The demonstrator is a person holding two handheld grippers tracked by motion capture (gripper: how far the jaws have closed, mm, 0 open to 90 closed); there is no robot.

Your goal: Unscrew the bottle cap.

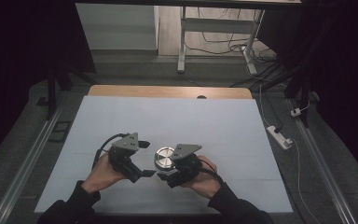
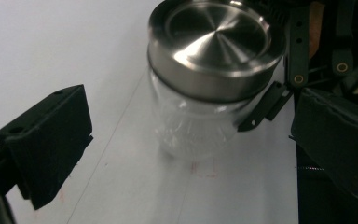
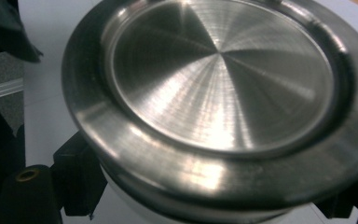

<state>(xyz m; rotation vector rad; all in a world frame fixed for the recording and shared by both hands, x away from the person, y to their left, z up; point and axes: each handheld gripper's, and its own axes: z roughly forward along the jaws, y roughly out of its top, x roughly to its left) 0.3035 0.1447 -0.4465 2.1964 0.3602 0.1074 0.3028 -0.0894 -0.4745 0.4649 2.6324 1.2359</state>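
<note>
A clear glass jar (image 2: 191, 126) with a brushed steel lid (image 1: 164, 157) stands upright on the white table (image 1: 168, 116), near its front edge. My right gripper (image 1: 167, 171) comes in from the jar's right. Its jaws sit against the glass just under the lid (image 3: 219, 79), one finger (image 3: 77, 179) on each side, shut on the jar. From the left gripper view, one right finger (image 2: 265, 105) touches the glass below the lid (image 2: 216, 42). My left gripper (image 1: 147, 158) is open at the jar's left, its jaws spread wide and apart from the jar.
A wooden strip (image 1: 168, 91) borders the table's far edge. On the floor to the right lies a white power strip (image 1: 279, 136) with cables. Metal rails (image 1: 23, 172) run along both sides of the table. White desk legs (image 1: 182, 42) stand beyond it.
</note>
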